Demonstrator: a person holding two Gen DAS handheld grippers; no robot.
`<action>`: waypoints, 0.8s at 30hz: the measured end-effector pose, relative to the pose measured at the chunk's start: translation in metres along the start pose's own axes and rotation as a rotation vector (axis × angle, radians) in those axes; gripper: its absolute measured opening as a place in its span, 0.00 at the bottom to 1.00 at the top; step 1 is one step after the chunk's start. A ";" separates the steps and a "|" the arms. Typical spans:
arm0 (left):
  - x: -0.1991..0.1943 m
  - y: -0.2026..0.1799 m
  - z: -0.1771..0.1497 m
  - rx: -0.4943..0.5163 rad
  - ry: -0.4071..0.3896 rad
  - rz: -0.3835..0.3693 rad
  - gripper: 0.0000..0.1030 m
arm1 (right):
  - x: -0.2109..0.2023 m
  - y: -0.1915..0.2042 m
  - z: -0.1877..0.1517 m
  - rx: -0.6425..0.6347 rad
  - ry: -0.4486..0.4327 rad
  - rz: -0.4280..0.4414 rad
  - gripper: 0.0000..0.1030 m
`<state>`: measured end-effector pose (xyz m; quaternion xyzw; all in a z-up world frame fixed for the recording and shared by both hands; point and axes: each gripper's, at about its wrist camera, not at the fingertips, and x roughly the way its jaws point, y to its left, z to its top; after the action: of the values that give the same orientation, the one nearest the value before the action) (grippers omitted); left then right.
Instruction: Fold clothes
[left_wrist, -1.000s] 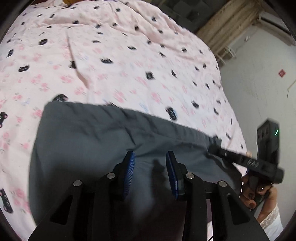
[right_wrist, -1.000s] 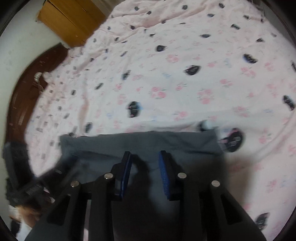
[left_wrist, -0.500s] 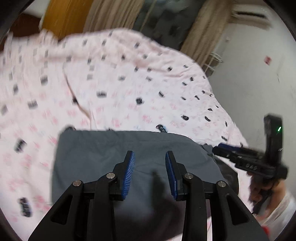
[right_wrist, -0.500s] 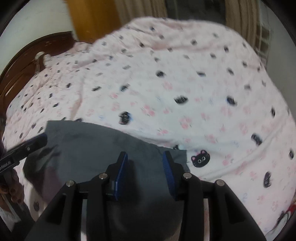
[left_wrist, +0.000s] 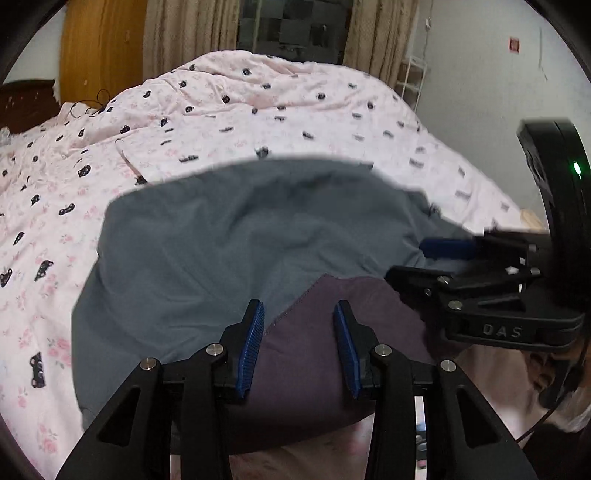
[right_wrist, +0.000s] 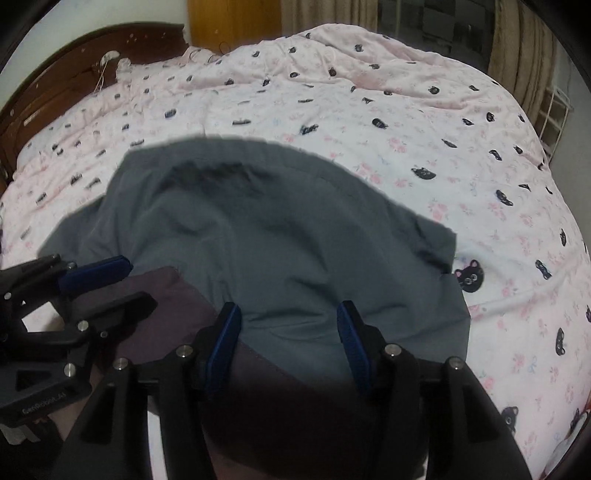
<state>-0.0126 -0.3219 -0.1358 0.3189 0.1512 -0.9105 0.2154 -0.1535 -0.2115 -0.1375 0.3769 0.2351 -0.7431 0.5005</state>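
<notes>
Left gripper (left_wrist: 299, 345) – jaws apart, empty | right gripper (right_wrist: 290, 345) likewise | grey garment (left_wrist: 221, 251) ahead on pink quilt (left_wrist: 295, 99) – wooden headboard (right_wrist: 74, 62) beyond

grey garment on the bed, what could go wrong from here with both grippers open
1. Both the left gripper and the right gripper are open, so the grey garment may settle rumpled.
2. Its purplish inner side shows at the near edge, so the fold may turn out uneven.
3. The grippers sit close together and could bump.
</notes>
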 end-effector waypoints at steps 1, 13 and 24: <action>-0.005 0.000 0.003 -0.002 -0.020 -0.002 0.34 | -0.010 -0.004 0.000 0.019 -0.022 0.015 0.54; 0.024 -0.017 -0.012 0.070 -0.073 0.095 0.34 | -0.071 -0.094 -0.093 0.610 -0.078 0.349 0.61; 0.028 -0.014 -0.023 0.049 -0.066 0.105 0.36 | -0.027 -0.099 -0.117 0.876 -0.045 0.547 0.61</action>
<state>-0.0278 -0.3090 -0.1692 0.3012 0.1047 -0.9115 0.2599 -0.2011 -0.0730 -0.1894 0.5828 -0.2160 -0.6217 0.4767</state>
